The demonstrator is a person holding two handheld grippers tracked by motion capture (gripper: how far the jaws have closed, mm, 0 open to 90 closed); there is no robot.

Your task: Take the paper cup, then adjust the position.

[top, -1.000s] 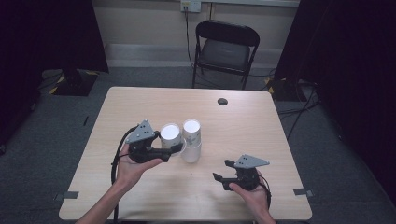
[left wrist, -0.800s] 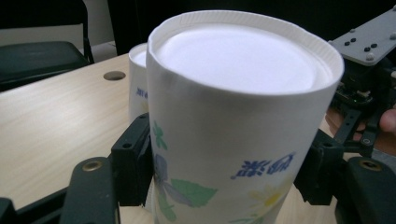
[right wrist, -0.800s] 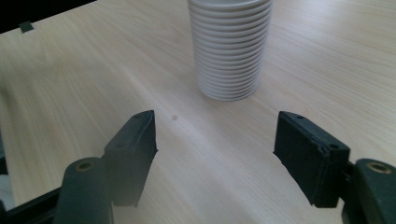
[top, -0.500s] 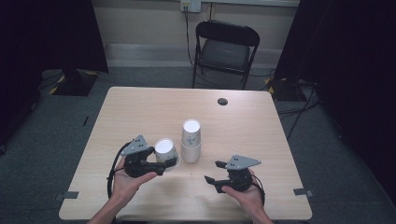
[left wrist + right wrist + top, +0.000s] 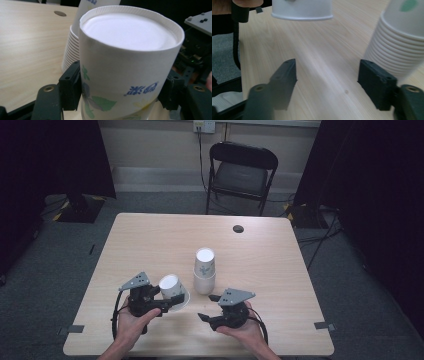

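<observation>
Left hand-held gripper (image 5: 167,301) pinched upturned paper cup (image 5: 172,289) above desk (image 5: 150,245), beside stack of cups (image 5: 204,270). Right hand-held gripper (image 5: 206,312) was spread, jaws empty, near stack's base.

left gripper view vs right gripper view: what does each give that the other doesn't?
Left gripper view: left claw shut on an upside-down paper cup, with the print and the table hole visible. Right gripper view: right claw open and empty over bare table, plus that cup's rim from beneath. Both: the stack of cups.
</observation>
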